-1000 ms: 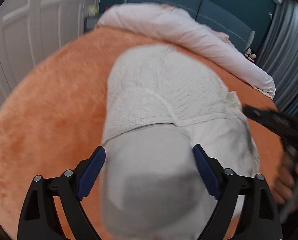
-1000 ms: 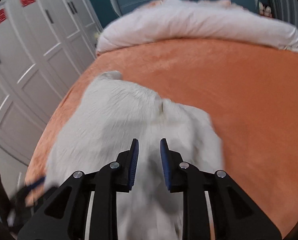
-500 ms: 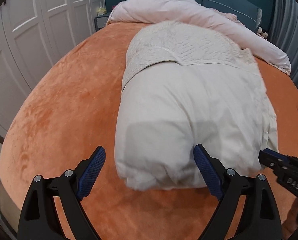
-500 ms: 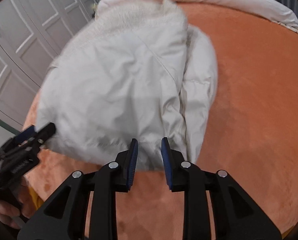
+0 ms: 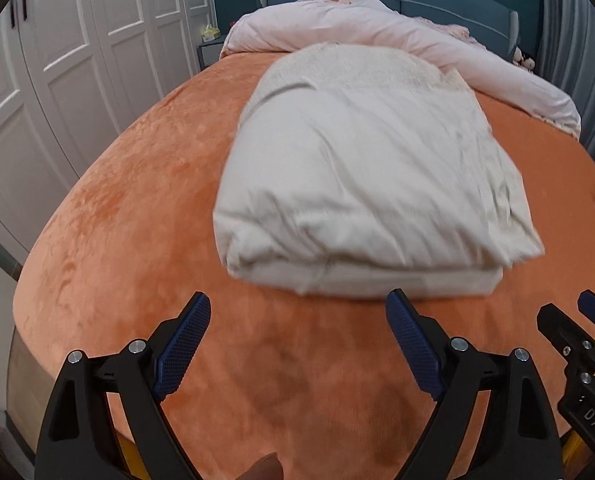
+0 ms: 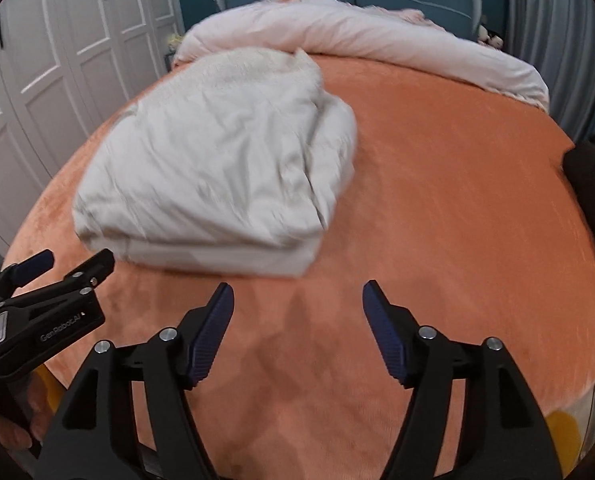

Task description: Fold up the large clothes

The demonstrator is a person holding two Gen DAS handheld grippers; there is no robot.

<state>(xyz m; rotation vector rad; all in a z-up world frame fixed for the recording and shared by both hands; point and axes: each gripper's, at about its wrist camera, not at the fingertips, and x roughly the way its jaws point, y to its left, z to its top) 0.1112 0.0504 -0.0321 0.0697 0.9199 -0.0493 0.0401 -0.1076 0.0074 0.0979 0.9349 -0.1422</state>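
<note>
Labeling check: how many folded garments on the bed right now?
1: the cream jacket, folded, lies mid-bed on the orange blanket, beyond both grippers. The pink duvet by the headboard could hide more.

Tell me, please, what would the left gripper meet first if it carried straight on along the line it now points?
Probably the orange bedspread just short of the folded white garment. The left gripper is open and empty, angled down at bare cover; the garment's near edge lies slightly beyond, though depth is uncertain.

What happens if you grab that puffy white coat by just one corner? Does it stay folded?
Probably not. The coat looks soft and wrinkly, so it would likely flop open and hang down. It seems puffy, so it is probably light for how big it is. On the fuzzy orange blanket, a push would likely bunch it up rather than slide it.
</note>
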